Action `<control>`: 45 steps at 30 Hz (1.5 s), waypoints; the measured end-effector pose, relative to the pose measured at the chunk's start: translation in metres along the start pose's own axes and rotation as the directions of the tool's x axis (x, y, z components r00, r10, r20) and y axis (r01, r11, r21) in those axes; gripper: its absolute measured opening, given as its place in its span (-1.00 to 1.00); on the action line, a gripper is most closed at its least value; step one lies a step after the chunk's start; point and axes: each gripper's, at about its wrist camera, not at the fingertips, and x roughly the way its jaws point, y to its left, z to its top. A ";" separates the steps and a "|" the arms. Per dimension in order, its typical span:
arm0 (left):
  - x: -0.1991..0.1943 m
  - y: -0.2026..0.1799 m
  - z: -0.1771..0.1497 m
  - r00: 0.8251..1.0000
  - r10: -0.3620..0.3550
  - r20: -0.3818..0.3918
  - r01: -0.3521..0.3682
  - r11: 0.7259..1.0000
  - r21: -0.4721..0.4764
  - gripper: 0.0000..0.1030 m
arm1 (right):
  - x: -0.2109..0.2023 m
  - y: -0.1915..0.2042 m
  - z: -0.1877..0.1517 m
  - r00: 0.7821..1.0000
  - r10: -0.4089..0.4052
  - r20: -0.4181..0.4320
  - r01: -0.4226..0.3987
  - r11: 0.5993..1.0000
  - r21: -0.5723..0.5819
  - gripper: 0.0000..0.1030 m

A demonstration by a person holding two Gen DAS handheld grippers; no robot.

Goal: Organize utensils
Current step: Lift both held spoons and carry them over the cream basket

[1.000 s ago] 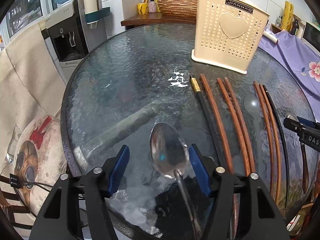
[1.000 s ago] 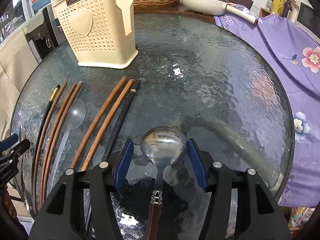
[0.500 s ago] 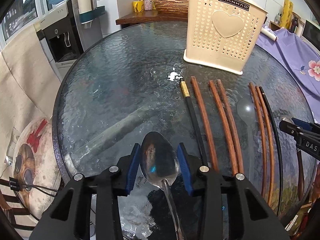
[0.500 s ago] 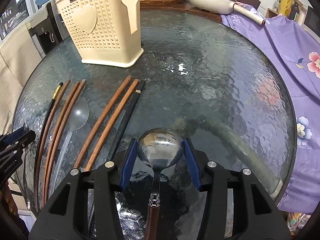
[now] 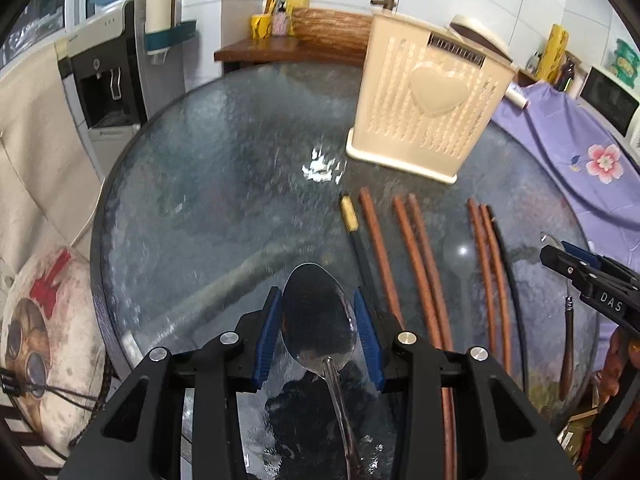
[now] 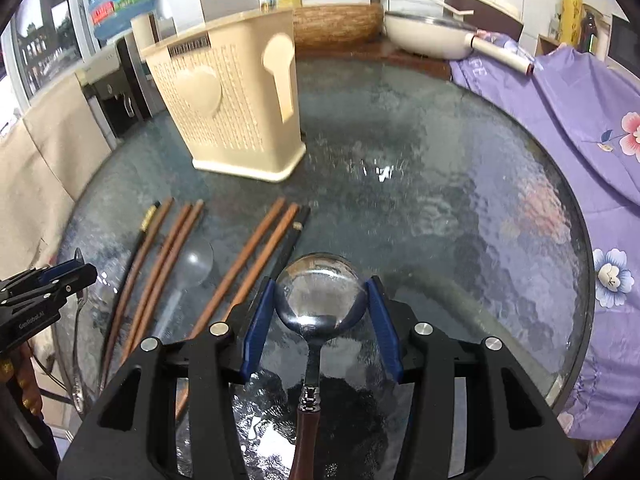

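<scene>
My left gripper (image 5: 316,300) is shut on the bowl of a steel spoon (image 5: 316,324), its handle running back under the gripper. My right gripper (image 6: 321,284) is shut on the round bowl of a brown-handled spoon (image 6: 322,296). Both are at the near edge of the round glass table (image 6: 460,200). Several brown and black chopsticks (image 5: 420,264) (image 6: 256,256) and a clear plastic spoon (image 5: 460,252) (image 6: 192,268) lie between the grippers. A cream perforated utensil holder (image 5: 432,100) (image 6: 232,108) stands upright behind them. Each view catches the other gripper (image 5: 592,276) (image 6: 48,284) at its edge.
A purple floral cloth (image 6: 560,112) drapes the table's right side. A water dispenser (image 5: 108,84) and a cushion (image 5: 44,332) are off the left edge. A white pan (image 6: 428,36) and a woven basket (image 6: 336,24) sit on the counter behind.
Both pairs of jaws have come in against the spoon bowls. Both cameras have tipped upward, so more of the back wall and counter shows, and the right gripper has risen a little.
</scene>
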 end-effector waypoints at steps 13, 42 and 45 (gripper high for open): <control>-0.048 -0.015 0.034 0.987 -0.068 0.148 0.058 0.996 0.071 -0.30 | -0.060 -0.003 0.019 0.981 0.069 0.182 -0.062 0.997 -0.045 -0.08; -0.064 -0.023 0.088 0.956 -0.164 0.243 0.140 0.984 0.112 -0.30 | -0.089 0.013 0.051 0.953 0.134 0.271 -0.105 0.988 -0.117 -0.08; -0.066 -0.026 0.098 0.952 -0.164 0.258 0.136 0.983 0.121 -0.30 | -0.091 0.016 0.059 0.951 0.136 0.278 -0.103 0.986 -0.128 -0.08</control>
